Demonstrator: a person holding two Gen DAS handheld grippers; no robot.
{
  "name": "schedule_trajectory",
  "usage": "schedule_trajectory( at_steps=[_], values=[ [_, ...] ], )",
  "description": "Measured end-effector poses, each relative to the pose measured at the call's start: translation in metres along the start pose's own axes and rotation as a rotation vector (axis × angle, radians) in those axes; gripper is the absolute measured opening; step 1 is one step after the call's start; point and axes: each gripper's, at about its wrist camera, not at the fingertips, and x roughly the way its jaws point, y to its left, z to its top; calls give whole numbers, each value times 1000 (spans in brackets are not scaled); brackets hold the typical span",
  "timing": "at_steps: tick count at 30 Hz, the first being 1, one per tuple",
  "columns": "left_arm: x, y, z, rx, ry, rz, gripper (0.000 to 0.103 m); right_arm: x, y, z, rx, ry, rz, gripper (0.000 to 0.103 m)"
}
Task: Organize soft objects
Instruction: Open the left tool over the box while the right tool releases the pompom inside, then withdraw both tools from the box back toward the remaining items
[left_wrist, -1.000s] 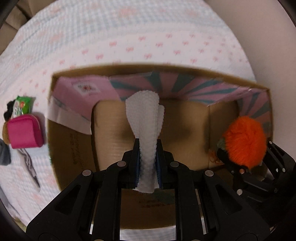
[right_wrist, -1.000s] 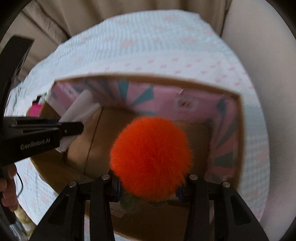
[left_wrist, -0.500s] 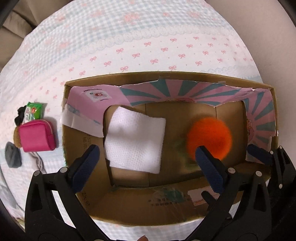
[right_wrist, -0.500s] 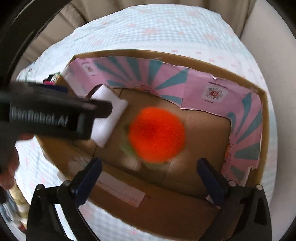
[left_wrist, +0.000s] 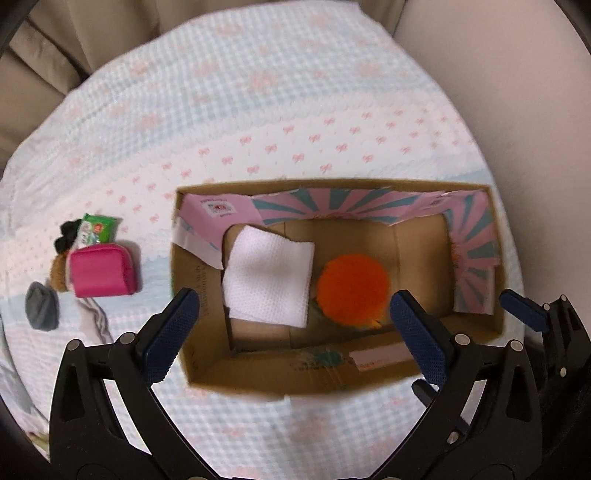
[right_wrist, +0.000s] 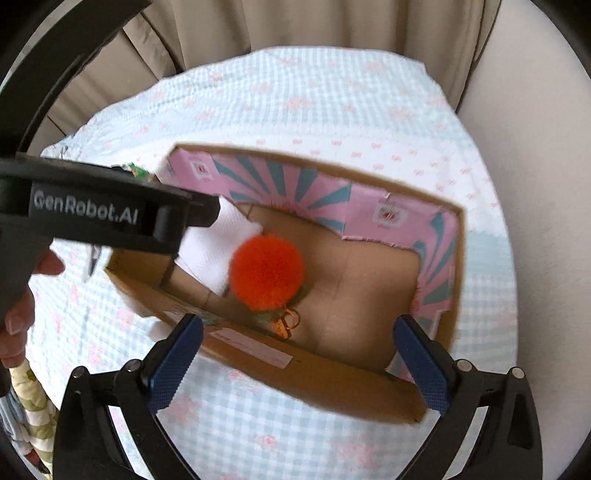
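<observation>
White cloth and orange pompom lie side by side in the cardboard box, centre frame; left gripper and right gripper both hang spread wide and empty above the near wall. Left to sort, I'd judge: pink pouch, green packet and grey piece clustered mid-left on the bedspread, open cloth between them and the box

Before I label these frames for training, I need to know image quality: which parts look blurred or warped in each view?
Left wrist view: the cardboard box bows from fisheye distortion, and the orange pompom has smeared edges. Right wrist view: the pompom is soft-edged, the bedspread is hazy, and the left gripper looms dark and near.
</observation>
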Motion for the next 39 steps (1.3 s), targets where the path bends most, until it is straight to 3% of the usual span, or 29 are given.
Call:
schedule_trajectory(
  at_steps=[4, 11, 22, 29, 34, 39],
  values=[
    [-46, -1, -14, 14, -71, -10, 103, -35, -1, 4, 52, -19, 20, 102],
    [-132, 11, -47, 37, -214, -4, 103, -104, 14, 0, 87, -115, -24, 102],
    [-271, 37, -113, 31, -480, -22, 103, -222, 59, -27, 142, -355, -128, 102],
    [-315, 65, -166, 33, -603, 19, 103, -273, 90, -53, 206, -479, -178, 102],
    [-333, 107, -200, -35, -640, -22, 103, -292, 128, -63, 216, -563, -195, 102],
    [-341, 156, -223, -36, -659, -10, 103, -294, 167, -62, 218, -608, -187, 102]
  ],
)
